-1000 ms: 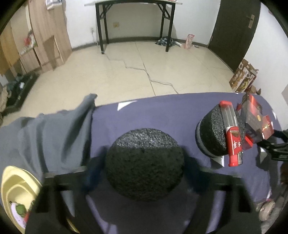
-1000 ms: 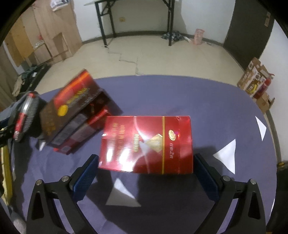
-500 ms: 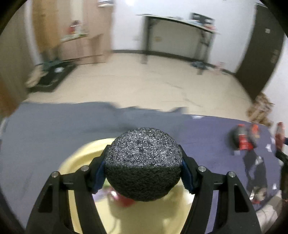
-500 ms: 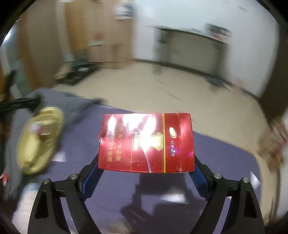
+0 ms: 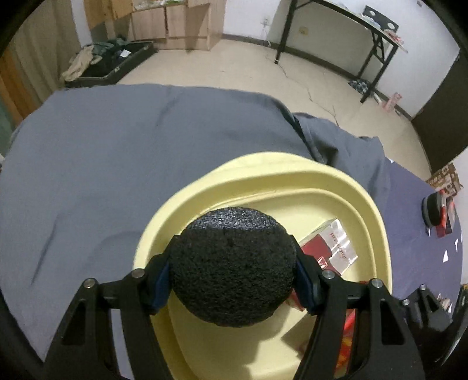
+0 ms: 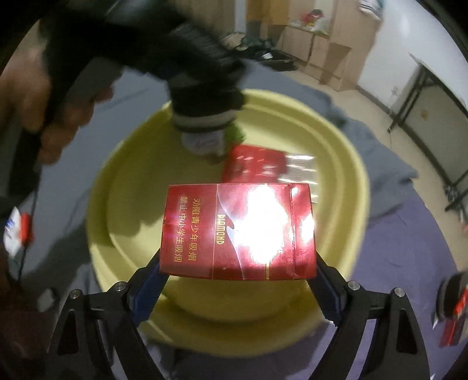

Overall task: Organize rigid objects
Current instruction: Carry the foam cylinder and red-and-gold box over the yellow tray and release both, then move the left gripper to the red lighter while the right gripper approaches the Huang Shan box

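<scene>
On our left, the left gripper (image 5: 234, 280) has its jaws clamped on a black foam ball (image 5: 232, 264), hanging over the yellow basin (image 5: 292, 166), likely so it drops in cleanly. To the right, our right gripper (image 6: 238, 277) pinches a red cigarette pack (image 6: 238, 231) by its sides above the same basin, where another red pack (image 5: 330, 251) already lies. Both loads look ready for release. The basin sits on a grey cloth (image 5: 117, 160) beside purple table covering (image 5: 415, 233); more items (image 5: 437, 212) wait far right. Beyond: pale cracked floor (image 5: 234, 67), wooden cabinets (image 5: 175, 26), a black-legged table (image 5: 345, 17).
</scene>
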Demonstrator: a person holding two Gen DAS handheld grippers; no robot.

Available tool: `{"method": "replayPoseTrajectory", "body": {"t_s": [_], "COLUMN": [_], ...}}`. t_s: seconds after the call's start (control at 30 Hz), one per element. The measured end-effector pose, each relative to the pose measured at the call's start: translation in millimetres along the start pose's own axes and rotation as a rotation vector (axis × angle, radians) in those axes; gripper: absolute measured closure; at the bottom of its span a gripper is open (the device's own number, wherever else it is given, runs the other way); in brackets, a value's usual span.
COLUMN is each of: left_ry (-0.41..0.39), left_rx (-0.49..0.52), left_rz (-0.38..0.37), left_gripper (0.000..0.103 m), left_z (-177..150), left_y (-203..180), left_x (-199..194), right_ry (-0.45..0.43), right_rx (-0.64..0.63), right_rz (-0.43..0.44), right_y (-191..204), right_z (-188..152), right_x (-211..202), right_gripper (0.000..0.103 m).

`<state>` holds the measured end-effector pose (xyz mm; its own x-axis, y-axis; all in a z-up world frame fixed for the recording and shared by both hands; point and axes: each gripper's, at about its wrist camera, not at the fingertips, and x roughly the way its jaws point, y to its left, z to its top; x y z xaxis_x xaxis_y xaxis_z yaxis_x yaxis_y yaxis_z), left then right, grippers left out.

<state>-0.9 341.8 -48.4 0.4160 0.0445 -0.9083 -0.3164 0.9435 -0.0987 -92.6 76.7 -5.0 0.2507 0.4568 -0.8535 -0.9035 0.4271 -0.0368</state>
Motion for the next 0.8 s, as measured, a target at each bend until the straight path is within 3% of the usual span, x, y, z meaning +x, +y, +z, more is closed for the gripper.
{"method": "replayPoseTrajectory", "body": {"t_s": [0.23,0.3,0.37,0.43,0.63,0.7,0.8], "left_ry": [-0.008,-0.013,-0.004,-0.021,-0.106,-0.121,-0.128], "left_rx": [0.03,0.03,0.034,0.02,0.12,0.159,0.231], "left_rz": [-0.015,-0.023,-0.043,-0.058,-0.107,-0.146,-0.23], "left_gripper": [0.032,0.026,0.007,0.0,0.0,0.0,0.0], "left_z": [3,4,5,7,23,29,29], "left_y": [2,4,5,4,-51,-85,-144], "left_x": [15,14,11,-4,-56,-68,-76], "right_ry": [0.044,0.066,0.047,-0.035,-0.186,-0.217,-0.224], "right_rx": [0.03,0.021,0.056,0.104,0.165,0.182,0.216], "right_rz": [-0.018,-0.018,0.01,0.062,0.088,0.061,-0.073], "right_y": [6,10,10,6,-45,-72,-136], "right_z": [-2,-2,3,7,-8,-32,-81], "right_x": [39,46,43,18,-73,-101,-130], "right_gripper": [0.014,0.011,0.007,0.0,0.0,0.0,0.0]}}
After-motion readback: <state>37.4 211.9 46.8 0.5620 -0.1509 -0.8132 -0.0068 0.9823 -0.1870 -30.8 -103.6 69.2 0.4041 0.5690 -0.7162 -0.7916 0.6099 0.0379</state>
